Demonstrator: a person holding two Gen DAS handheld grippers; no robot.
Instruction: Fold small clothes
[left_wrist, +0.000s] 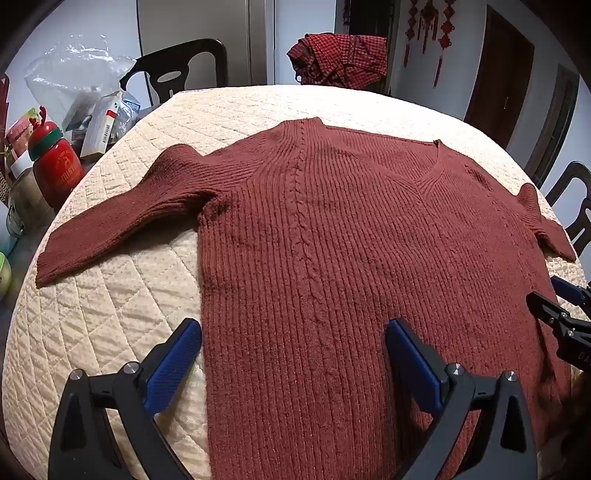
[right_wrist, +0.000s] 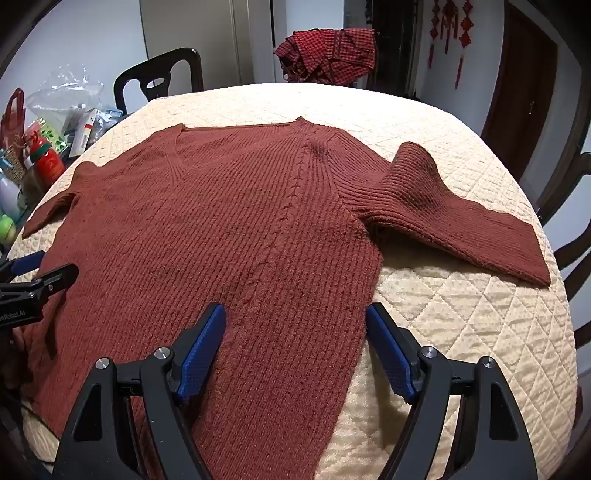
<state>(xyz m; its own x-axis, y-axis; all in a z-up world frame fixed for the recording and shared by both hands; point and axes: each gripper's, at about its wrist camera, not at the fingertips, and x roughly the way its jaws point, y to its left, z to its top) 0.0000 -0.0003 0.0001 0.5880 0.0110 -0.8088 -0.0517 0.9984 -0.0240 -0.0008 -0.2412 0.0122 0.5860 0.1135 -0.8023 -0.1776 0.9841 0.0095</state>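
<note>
Both grippers' fingers (left_wrist: 177, 354) gape over sweater (left_wrist: 332, 240) (neck away, hem seemingly nearest).

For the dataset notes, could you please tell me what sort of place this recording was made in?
Most likely a home dining room: a table under a quilted cream cover, dark wooden dining chairs around it, red knot ornaments on the wall, and household clutter at one side.

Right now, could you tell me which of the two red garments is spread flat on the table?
The rust knitted sweater; it lies flat on the quilted cover, while the checked shirt is bunched up behind the table.
</note>
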